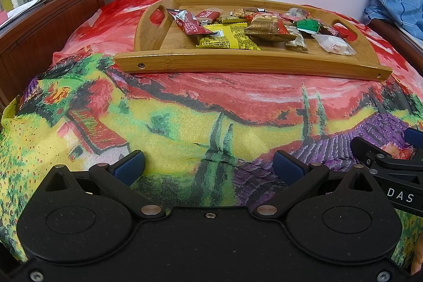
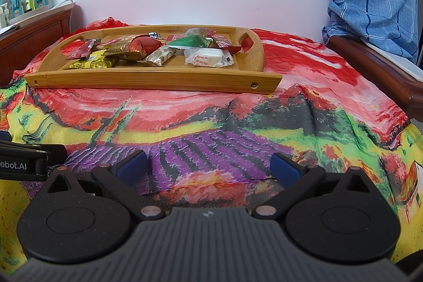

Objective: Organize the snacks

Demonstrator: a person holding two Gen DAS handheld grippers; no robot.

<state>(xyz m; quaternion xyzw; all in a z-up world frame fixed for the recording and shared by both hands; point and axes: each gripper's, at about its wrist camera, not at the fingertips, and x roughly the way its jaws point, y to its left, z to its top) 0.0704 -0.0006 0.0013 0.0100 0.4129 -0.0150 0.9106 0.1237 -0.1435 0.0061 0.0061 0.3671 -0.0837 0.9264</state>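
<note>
Overlapping snacks [image 1: 238, 31] hiding tray [image 1: 251, 62] floor

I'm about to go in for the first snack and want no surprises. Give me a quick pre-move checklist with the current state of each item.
1. Left claw open and empty: ok.
2. Right claw open and empty: ok.
3. Cloth between both claws and the wooden tray free of obstacles: ok.
4. Tray sitting flat on the cloth: ok.
5. White-wrapped snack at the near right of the pile lies on its own, easy to grasp: ok.
6. Place to sort the snacks into: cannot tell, none in view.
</note>
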